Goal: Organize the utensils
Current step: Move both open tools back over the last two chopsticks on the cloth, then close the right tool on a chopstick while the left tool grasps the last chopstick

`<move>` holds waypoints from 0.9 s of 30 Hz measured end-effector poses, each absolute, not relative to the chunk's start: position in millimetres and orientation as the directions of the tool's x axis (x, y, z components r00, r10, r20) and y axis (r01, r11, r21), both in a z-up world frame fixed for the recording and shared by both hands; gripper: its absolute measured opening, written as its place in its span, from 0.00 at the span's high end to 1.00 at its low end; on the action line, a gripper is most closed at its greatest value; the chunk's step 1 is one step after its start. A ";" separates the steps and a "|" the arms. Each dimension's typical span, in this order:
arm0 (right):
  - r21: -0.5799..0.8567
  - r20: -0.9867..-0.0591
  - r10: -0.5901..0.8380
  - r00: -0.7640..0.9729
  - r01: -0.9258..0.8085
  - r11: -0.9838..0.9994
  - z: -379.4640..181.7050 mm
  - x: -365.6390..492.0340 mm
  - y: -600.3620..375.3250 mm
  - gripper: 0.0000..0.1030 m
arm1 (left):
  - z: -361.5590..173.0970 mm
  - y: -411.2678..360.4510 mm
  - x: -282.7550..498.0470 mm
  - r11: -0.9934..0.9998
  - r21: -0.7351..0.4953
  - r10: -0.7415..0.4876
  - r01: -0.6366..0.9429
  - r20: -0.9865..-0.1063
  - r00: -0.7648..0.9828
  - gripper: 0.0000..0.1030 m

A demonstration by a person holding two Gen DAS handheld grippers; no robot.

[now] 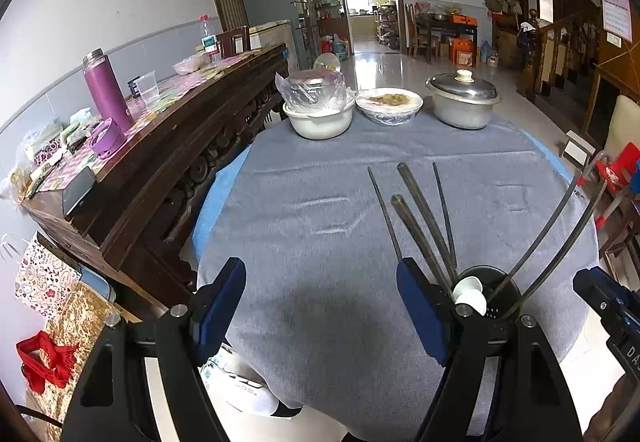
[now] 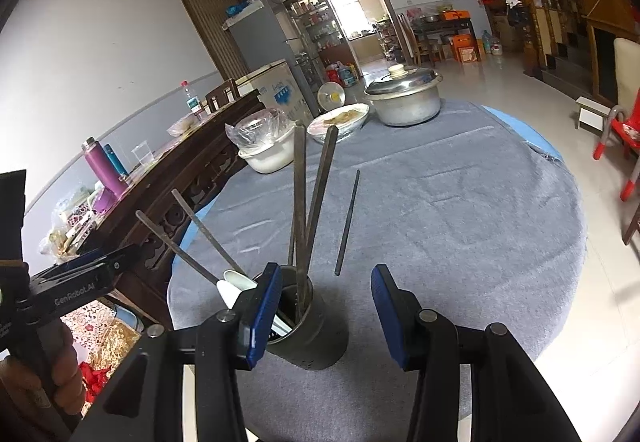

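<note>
A dark cylindrical utensil holder (image 2: 308,326) stands on the grey tablecloth near the table's front edge, with several dark chopsticks (image 2: 298,198) and two white spoons (image 2: 236,284) standing in it. It also shows in the left wrist view (image 1: 494,292), just right of my left gripper's right finger. One dark chopstick (image 2: 347,222) lies loose on the cloth beyond the holder. My left gripper (image 1: 320,306) is open and empty over the cloth. My right gripper (image 2: 322,316) is open and empty, its left finger in front of the holder. It shows at the right edge of the left wrist view (image 1: 600,290).
At the far side of the table (image 1: 280,202) stand a white bowl under plastic (image 1: 318,110), a covered plate of food (image 1: 389,104) and a lidded metal pot (image 1: 464,100). A dark wooden sideboard (image 1: 168,146) with a purple flask (image 1: 106,90) stands close on the left. A red chair (image 2: 624,138) stands on the right.
</note>
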State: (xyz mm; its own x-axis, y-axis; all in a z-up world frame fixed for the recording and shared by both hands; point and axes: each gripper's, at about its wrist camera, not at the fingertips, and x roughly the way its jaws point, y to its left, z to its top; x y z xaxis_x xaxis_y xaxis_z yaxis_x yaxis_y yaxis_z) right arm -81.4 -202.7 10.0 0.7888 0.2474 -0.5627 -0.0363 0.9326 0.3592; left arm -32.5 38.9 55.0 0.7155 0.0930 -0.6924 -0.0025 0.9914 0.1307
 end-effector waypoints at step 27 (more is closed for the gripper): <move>0.365 -0.769 0.249 0.588 0.084 0.927 -33.1 97.5 -284.1 0.51 | -22.9 107.5 147.6 0.999 -0.025 -0.042 0.048 -0.914 0.404 0.24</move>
